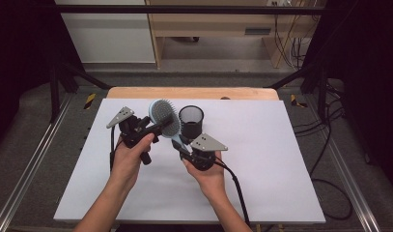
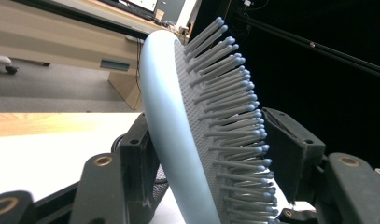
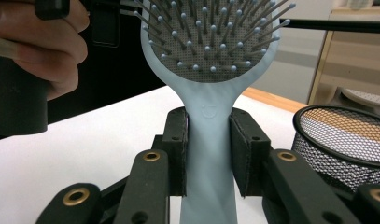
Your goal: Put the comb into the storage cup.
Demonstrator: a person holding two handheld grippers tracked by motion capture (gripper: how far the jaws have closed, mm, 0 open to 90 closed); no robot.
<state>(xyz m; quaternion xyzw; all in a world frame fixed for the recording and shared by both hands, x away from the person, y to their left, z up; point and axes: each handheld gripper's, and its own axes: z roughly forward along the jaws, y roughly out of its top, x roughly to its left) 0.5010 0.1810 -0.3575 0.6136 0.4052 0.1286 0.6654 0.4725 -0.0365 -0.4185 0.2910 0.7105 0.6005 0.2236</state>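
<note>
Both forearms are bare, no sleeves. Each hand carries a black tool (image 1: 150,126) (image 1: 183,151) built of jointed links with brass-coloured rivets and flat square pads (image 3: 176,154). A grey three-cornered plate (image 1: 208,142) tops each, dotted with screws; black cables (image 1: 235,186) trail toward 6 o'clock.

A pale blue paddle hairbrush (image 1: 165,117) stands lifted above the white-covered table (image 1: 261,159), just left of the black wire-mesh cup (image 1: 191,121) (which sits on the table, toward its far side). The left gripper (image 1: 150,126) lies left of the brush head, the right gripper (image 1: 184,149) below, at its handle, nearer the person.
</note>
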